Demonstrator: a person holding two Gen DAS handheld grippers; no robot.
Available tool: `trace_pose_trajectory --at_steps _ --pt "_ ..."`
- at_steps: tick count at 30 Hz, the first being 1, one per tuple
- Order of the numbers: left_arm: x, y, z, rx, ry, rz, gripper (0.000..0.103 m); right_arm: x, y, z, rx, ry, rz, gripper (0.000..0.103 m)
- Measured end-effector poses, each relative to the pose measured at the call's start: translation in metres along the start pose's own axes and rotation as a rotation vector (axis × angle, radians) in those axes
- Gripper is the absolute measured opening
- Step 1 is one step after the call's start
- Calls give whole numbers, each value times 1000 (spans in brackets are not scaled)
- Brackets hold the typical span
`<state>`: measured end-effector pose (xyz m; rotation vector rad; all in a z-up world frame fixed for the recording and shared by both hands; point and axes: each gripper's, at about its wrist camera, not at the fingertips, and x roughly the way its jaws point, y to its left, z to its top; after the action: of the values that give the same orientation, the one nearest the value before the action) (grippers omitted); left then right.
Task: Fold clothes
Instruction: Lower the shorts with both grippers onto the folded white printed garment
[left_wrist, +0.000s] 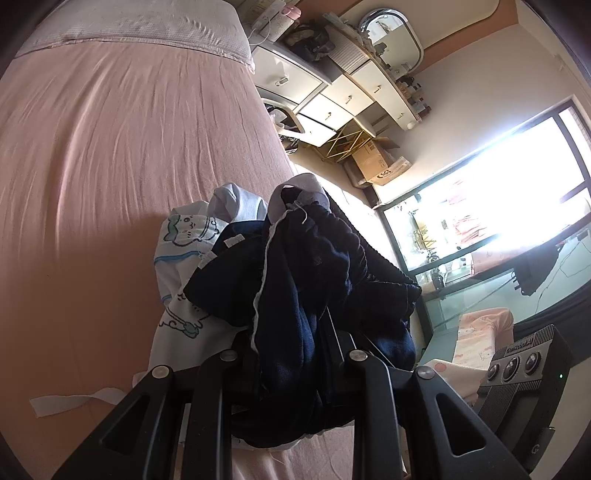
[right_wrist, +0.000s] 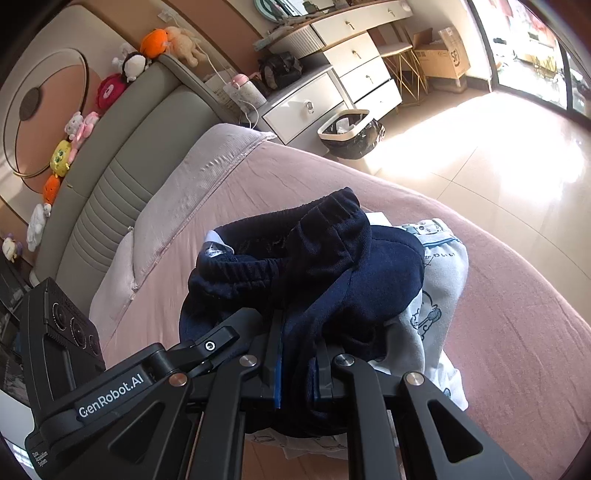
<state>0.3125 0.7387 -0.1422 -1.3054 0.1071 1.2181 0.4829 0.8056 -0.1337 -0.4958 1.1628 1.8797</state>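
Note:
A bunched navy garment (left_wrist: 314, 280) with an elastic waistband hangs between both grippers over a pink bed (left_wrist: 110, 166). My left gripper (left_wrist: 291, 350) is shut on its dark cloth, which covers the fingertips. In the right wrist view the same navy garment (right_wrist: 314, 266) is pinched in my right gripper (right_wrist: 299, 354), whose jaws stand closed on a fold. Under it lies a white garment with cartoon prints (left_wrist: 181, 258), also visible as the white printed garment (right_wrist: 432, 295) on the pink sheet (right_wrist: 517, 332).
A pale folded blanket (right_wrist: 192, 184) lies by the padded headboard (right_wrist: 110, 177) with plush toys. White drawers (right_wrist: 306, 107), a bin (right_wrist: 351, 133), a cardboard box (left_wrist: 380, 162) and a bright window (left_wrist: 498, 192) stand beyond the bed. The other gripper's camera body (left_wrist: 524, 369) sits at the right.

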Motion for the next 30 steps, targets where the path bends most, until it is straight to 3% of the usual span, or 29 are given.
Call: trace_pose_trajectory --at_steps 5,10,17,23,27,30 --pt "-2 11 -2 -28 4 -39 21 5 -20 -2 42 3 3 13" --pt "-8 15 2 -29 -7 -58 22 2 -29 3 25 -1 7 29" --pt "-11 15 4 -10 16 -22 22 -9 -38 14 20 -22 -73 38" --pt "-13 15 6 7 35 10 26 -30 -42 24 25 -43 -114 38" --pt "-16 13 7 19 44 21 26 -48 -47 28 31 -67 -143 54" --pt "-17 10 7 26 51 29 27 -64 -48 30 24 -98 -161 56"
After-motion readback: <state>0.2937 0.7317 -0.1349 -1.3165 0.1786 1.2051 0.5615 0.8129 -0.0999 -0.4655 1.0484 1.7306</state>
